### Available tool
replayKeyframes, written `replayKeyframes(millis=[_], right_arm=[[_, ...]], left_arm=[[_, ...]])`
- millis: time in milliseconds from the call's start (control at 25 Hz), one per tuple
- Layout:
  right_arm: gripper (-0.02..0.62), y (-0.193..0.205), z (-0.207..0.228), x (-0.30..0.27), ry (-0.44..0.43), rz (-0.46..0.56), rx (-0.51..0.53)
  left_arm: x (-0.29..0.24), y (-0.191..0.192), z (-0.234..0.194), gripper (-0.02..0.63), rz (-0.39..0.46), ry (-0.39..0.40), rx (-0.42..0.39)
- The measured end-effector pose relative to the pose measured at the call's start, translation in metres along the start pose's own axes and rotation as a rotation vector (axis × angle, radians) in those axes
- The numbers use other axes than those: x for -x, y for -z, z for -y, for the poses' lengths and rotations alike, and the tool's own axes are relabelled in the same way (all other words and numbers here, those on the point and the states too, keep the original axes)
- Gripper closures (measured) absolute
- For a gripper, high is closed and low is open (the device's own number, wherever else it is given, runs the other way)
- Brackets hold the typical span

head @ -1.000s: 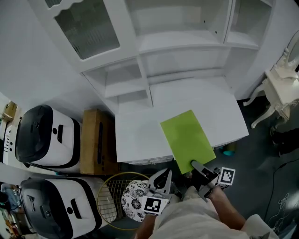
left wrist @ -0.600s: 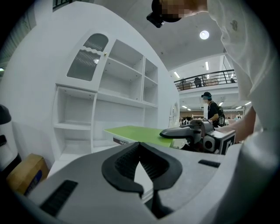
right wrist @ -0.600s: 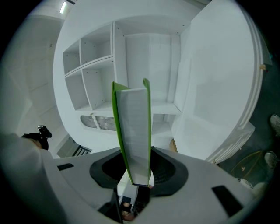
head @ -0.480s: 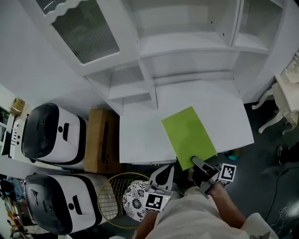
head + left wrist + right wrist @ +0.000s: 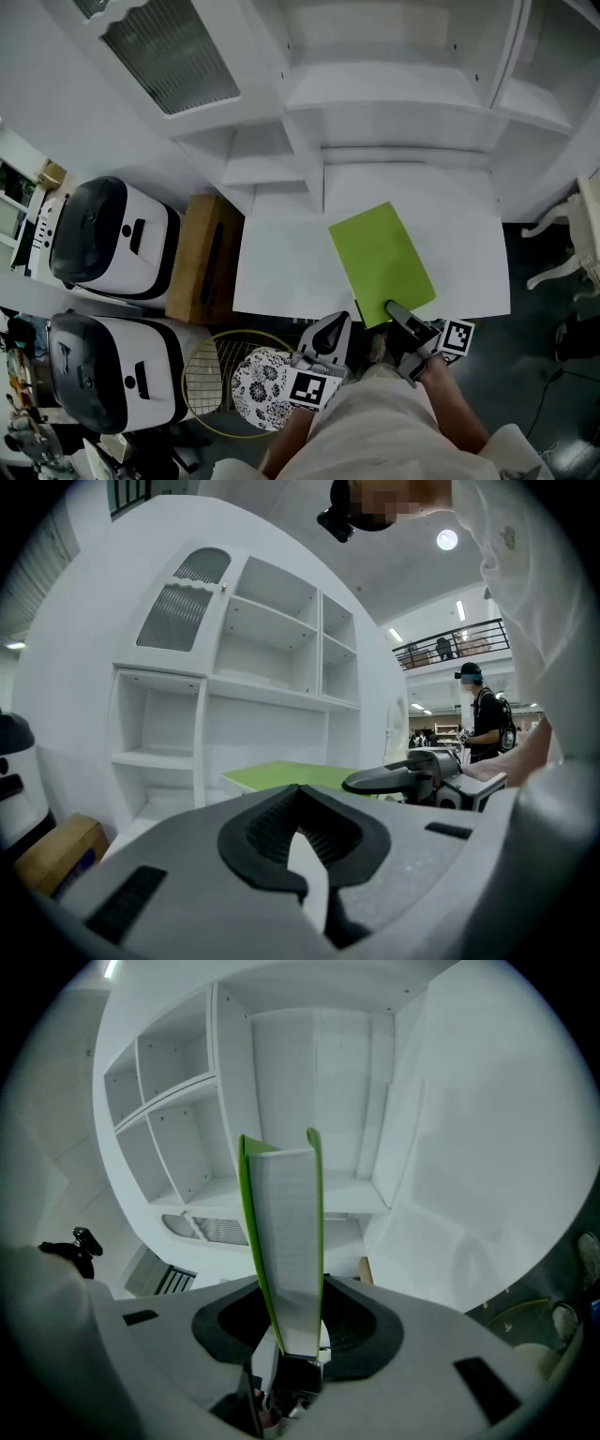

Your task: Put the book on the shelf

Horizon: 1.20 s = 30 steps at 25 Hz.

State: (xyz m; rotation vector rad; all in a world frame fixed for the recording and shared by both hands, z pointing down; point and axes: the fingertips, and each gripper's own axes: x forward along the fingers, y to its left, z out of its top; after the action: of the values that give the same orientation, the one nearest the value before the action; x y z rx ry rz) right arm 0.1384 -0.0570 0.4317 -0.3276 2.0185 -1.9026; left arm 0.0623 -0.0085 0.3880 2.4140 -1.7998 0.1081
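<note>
At the far left of the head view two white-and-black machines (image 5: 103,239) (image 5: 108,375) stand one behind the other, with a cardboard box (image 5: 202,258) just beside the farther one and against the left end of the white bench (image 5: 281,272). Below the box a racket (image 5: 208,370) lies on the floor, and a patterned plate (image 5: 258,389) lies over its strings. The left tongs (image 5: 335,323) hang in front of the bench's near edge. In the left gripper view (image 5: 300,794) their tips are pressed together with nothing between them. Right of them the green book (image 5: 380,261) lies flat over the middle of the bench, slanted, its near corner at the front edge. Whether it rests on the bench or is held just clear of it cannot be told. The right tongs (image 5: 394,309) pinch that near edge. The right gripper view (image 5: 291,1335) shows the book (image 5: 286,1222) clamped between the pads, with its white page block and both green covers running away toward the shelf (image 5: 178,1129). From the left gripper view the book (image 5: 281,773) looks level, with the right tongs (image 5: 375,780) at its right end. The white shelf (image 5: 375,94) rises behind the bench with its open compartments bare, well apart from the book. A white chair (image 5: 572,248) stands at the far right.
</note>
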Motion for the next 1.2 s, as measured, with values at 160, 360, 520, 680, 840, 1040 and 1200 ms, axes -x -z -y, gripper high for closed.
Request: replayKeyframes(millis=[160, 360, 520, 680, 840, 1040, 1200], right_arm=[[0.442, -0.009, 0.004, -0.003, 0.006, -0.06, -0.01], [0.442, -0.016, 0.009, -0.007, 0.007, -0.105, -0.042], [0.442, -0.014, 0.014, -0.012, 0.007, -0.126, -0.057], [0.442, -0.011, 0.021, -0.02, 0.006, -0.141, -0.054], [0.442, -0.007, 0.025, -0.028, 0.007, -0.142, -0.058], [0.442, 0.006, 0.032, -0.045, 0.023, -0.155, -0.057], [0.442, 0.016, 0.037, -0.062, 0.019, -0.165, -0.054]], left_arm=[[-0.007, -0.002, 0.0, 0.603, -0.01, -0.058, 0.009], [-0.014, -0.002, 0.0, 0.603, -0.021, -0.094, 0.014], [-0.015, -0.001, -0.004, 0.603, -0.029, -0.109, 0.01], [-0.014, 0.0, -0.015, 0.603, -0.019, -0.122, 0.024], [-0.013, 0.001, -0.028, 0.603, -0.014, -0.122, 0.022], [-0.008, 0.003, -0.054, 0.603, -0.009, -0.13, 0.031], [-0.004, 0.009, -0.075, 0.603, -0.018, -0.13, 0.028]])
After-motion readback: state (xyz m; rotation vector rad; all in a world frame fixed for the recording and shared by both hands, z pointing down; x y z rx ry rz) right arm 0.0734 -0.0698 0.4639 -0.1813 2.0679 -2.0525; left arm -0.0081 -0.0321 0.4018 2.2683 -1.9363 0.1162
